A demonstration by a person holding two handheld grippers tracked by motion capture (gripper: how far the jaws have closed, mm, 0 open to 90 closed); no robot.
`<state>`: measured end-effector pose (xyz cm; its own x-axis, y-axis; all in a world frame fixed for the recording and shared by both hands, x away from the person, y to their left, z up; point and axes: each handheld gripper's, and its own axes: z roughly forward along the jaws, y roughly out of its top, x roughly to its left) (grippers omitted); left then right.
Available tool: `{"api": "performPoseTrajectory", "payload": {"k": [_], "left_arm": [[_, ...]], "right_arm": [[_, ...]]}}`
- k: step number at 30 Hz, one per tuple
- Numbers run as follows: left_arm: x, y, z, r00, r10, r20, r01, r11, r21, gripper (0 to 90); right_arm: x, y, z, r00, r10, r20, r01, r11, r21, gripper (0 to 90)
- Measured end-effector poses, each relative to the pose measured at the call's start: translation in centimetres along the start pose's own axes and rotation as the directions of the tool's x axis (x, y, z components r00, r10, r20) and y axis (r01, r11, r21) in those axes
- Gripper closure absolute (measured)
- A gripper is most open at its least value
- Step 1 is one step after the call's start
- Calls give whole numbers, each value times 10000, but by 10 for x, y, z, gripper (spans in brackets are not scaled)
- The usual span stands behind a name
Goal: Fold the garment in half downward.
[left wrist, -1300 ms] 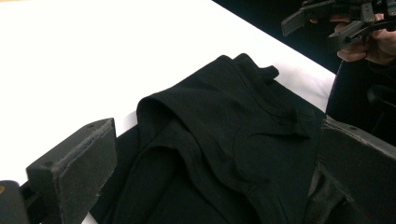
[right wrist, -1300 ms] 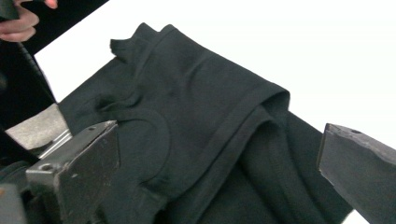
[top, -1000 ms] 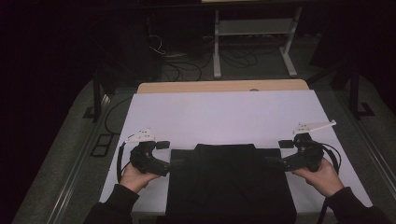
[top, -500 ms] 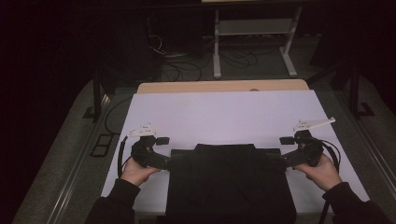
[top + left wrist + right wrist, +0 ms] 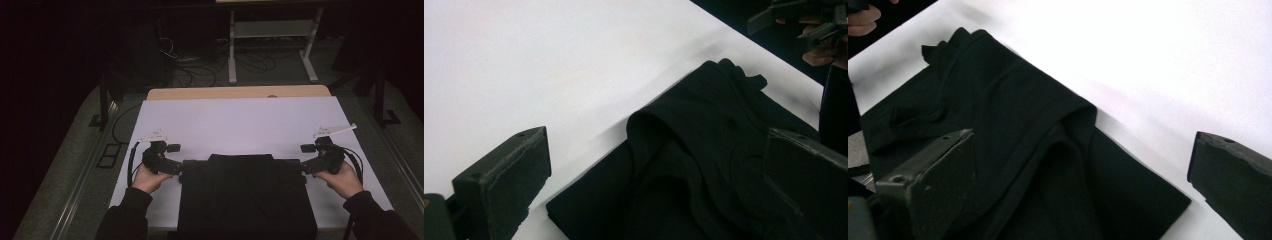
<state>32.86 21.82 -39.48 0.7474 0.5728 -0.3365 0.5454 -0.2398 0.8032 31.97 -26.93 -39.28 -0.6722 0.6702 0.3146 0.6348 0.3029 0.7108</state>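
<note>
A folded black garment (image 5: 245, 195) lies at the near edge of the white table (image 5: 240, 125), the left gripper (image 5: 176, 169) and right gripper (image 5: 303, 170) wide-jawed at its far corners.

The room is dim and only the white table (image 5: 240, 125) is bright. In both gripper views the table glares, and the near jaws are blurred.

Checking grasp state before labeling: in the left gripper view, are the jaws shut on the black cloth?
No. The left gripper has its jaws spread wide, the black cloth lying loose between them on the white table.
</note>
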Motion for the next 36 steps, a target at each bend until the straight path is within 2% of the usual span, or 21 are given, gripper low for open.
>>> {"api": "performPoseTrajectory", "payload": {"k": [2,5,7,11,18,24,30,32,33,34,36], "left_arm": [[3,-2,1,9999,-16,-115,17,10000,52,0],[7,-3,2,9999,99,-62,-98,9998,175,0],[13,-6,5,10000,19,-31,-18,9995,321,0],[17,-9,8,10000,-15,-87,19,9988,496,0],[28,-16,21,9998,-6,-207,28,9943,1070,0],[38,-19,22,9988,-354,-335,387,9940,1027,0],[43,-24,24,9986,-350,-398,395,9923,1178,29],[44,-24,24,9985,-418,-354,456,9923,1151,36],[44,-24,24,9985,-418,-354,456,9923,1151,45],[44,-24,24,9985,-409,-353,446,9926,1128,55],[45,-25,23,9985,-468,-284,498,9919,1167,82]], "right_arm": [[-4,-2,1,10000,71,16,-71,10000,61,0],[-8,-4,4,9999,138,61,-140,9997,216,0],[-11,-6,5,9998,182,86,-185,9992,342,0],[-16,-8,10,9995,265,175,-274,9983,509,0],[-21,-13,19,9985,-80,550,29,9956,932,0],[-30,-18,25,9980,149,619,-217,9936,1108,0],[-36,-21,30,9968,352,718,-443,9906,1291,10],[-41,-21,31,9964,438,732,-526,9909,1239,73],[-41,-21,31,9964,438,732,-526,9909,1239,73],[-46,-22,30,9964,570,625,-638,9916,1129,155],[-49,-22,29,9965,606,571,-663,9924,1039,198]]}}
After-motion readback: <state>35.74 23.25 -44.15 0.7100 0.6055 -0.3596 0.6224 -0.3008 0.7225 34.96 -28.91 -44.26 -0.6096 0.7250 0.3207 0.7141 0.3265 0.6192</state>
